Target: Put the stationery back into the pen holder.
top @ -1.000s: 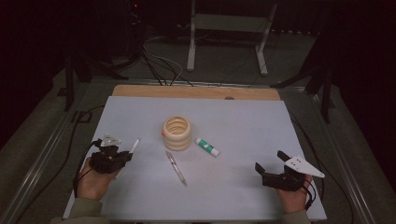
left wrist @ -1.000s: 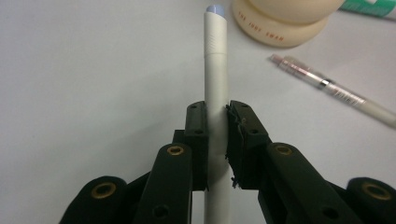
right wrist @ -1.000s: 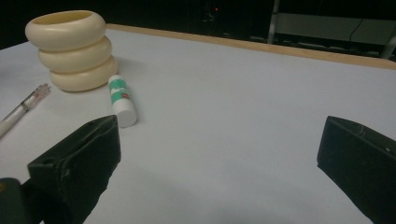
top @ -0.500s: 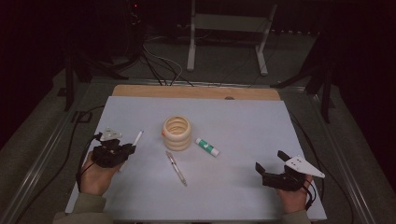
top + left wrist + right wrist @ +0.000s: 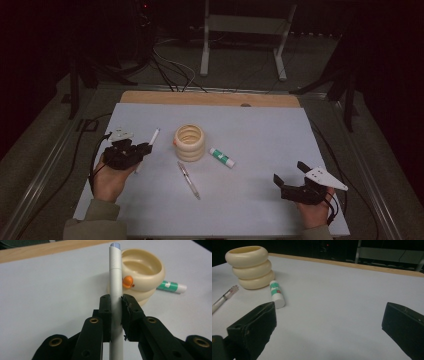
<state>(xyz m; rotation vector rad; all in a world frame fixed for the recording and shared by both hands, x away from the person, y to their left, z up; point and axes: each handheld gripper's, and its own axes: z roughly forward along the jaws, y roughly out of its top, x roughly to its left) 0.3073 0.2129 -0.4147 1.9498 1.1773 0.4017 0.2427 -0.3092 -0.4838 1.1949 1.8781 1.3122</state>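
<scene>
Between your left gripper (image 5: 115,312) fingers a slim white plastic pen (image 5: 115,277) sits clamped; your right gripper (image 5: 294,176) fingers stand wide, holding nothing.

A slim white pen (image 5: 115,290) with a pale blue tip is clamped across its barrel between the closed jaws of the left gripper (image 5: 115,315), pointing toward one o'clock in the high view, off the surface.

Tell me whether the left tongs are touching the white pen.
Touching. The left gripper view shows the left tongs closed on the white pen, both pads pressed against its barrel.
</scene>
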